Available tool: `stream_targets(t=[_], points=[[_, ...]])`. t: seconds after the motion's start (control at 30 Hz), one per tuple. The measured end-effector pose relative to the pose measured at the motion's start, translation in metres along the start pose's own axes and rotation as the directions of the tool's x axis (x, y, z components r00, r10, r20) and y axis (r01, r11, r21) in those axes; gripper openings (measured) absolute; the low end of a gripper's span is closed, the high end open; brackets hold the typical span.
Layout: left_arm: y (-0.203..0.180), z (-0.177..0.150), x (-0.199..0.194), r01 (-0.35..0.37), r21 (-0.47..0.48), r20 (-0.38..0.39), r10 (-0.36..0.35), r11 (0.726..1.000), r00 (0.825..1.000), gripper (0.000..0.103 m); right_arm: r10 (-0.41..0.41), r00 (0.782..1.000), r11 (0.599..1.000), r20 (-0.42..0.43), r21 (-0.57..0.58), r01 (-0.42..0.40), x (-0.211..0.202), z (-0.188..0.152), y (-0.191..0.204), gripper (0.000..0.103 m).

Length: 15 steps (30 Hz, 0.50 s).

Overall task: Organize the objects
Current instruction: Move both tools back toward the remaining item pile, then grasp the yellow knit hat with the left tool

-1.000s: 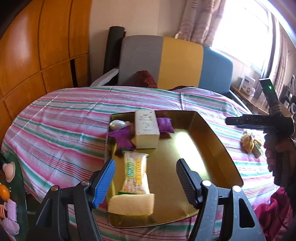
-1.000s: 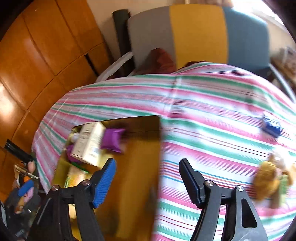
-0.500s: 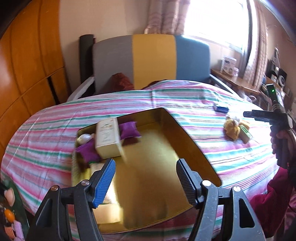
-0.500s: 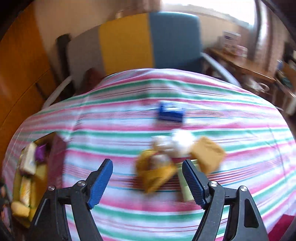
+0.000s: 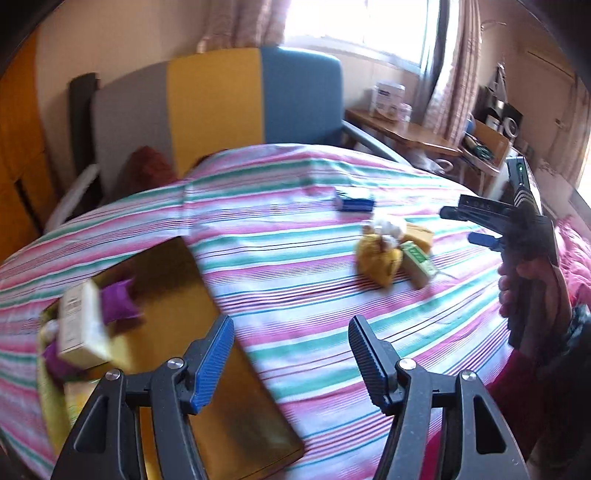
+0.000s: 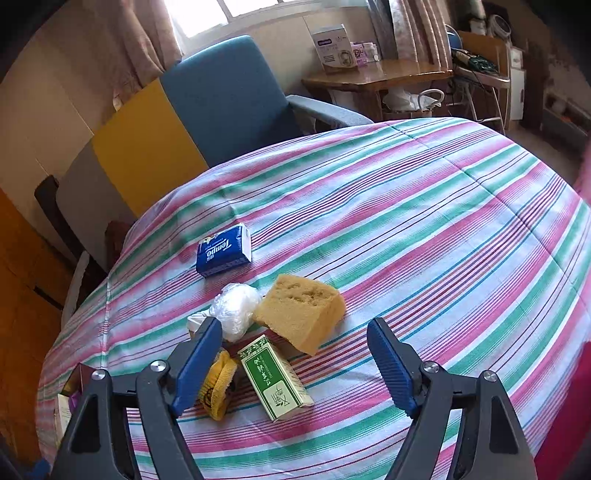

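Both views swung rightward across striped tablecloth point(image 6: 406, 221) toward window point(image 5: 354, 26).

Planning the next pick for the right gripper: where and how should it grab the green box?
Take the green box across its two long side faces, near the middle, coming from above. It lies flat and narrow, well within the open right gripper. The yellow cloth crowds its left face, so that finger has little room.

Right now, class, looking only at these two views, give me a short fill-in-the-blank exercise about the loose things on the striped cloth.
1. The Tempo tissue pack is coloured ____.
2. The sponge lies beside a small box whose label is ____.
3. The jaws of the right gripper stand ____, holding nothing.
4. The gold tray holds a pouch coloured ____.

Missing words: blue; green; open; purple
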<state>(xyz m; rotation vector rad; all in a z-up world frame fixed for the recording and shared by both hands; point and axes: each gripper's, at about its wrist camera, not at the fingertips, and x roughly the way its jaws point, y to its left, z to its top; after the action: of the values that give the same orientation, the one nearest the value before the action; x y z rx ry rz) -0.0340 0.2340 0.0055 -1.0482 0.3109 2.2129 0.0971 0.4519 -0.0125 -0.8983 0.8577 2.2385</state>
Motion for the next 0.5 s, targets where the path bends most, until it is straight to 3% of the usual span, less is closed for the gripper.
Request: stream_targets(t=[0.17, 0.3, 0.5], points=[[-0.039, 0.019, 0.04, 0.073, 0.038, -0.053, -0.071, 0.997, 0.996, 0.065, 0.042, 0.999, 0.997, 0.001, 0.071, -0.042, -0.004, 0.0, -0.01, 0.083], [-0.057, 0.033, 0.08, 0.137, -0.015, -0.124, -0.138, 0.99, 0.983, 0.065, 0.08, 0.997, 0.991, 0.002, 0.105, -0.08, -0.005, 0.0, -0.015, 0.085], [-0.073, 0.052, 0.138, 0.155, -0.077, -0.181, -0.167, 0.985, 0.969, 0.069, 0.12, 0.993, 0.986, 0.0, 0.121, -0.119, -0.006, -0.001, -0.016, 0.086]])
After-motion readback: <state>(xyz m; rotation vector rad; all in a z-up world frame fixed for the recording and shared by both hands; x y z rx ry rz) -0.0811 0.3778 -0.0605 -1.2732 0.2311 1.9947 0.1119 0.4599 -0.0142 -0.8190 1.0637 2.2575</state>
